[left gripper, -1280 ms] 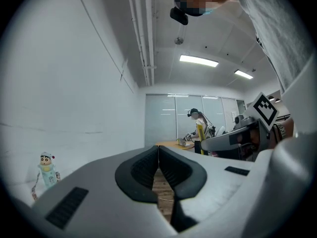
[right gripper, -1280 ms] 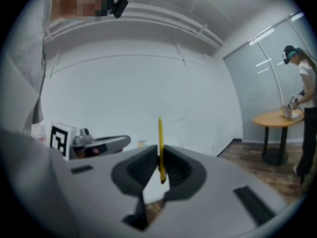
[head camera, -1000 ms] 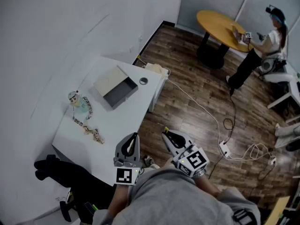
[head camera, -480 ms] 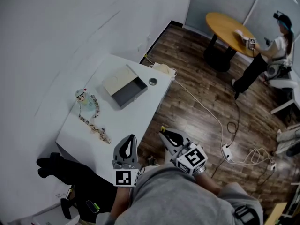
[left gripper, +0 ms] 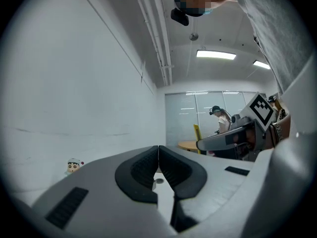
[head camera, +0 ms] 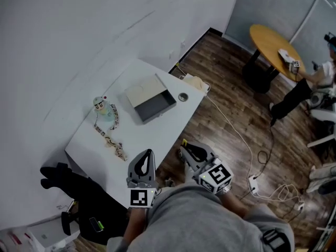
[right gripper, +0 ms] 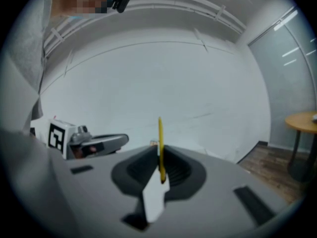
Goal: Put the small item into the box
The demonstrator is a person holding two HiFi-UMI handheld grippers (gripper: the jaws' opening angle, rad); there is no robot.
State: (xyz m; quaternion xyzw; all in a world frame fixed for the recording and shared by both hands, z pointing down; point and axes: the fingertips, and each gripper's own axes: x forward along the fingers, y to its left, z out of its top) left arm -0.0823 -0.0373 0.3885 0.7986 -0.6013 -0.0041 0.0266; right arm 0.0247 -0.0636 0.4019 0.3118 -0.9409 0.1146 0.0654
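Right gripper [right gripper: 159,158]: jaws pinching thin yellow strip [right gripper: 159,135] edge-on, upright. Left gripper [left gripper: 158,168]: jaws pressed together, nothing between. Strip likely light, flat, bendy, slippery (my guess), so grip low and gently. Open grey box [head camera: 154,105] on white desk [head camera: 142,135], well ahead of me.

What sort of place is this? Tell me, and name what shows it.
Probably an office or meeting room: a small white table against a bare wall, a round wooden table, glass partition walls, and a power strip with cables on the wood floor.
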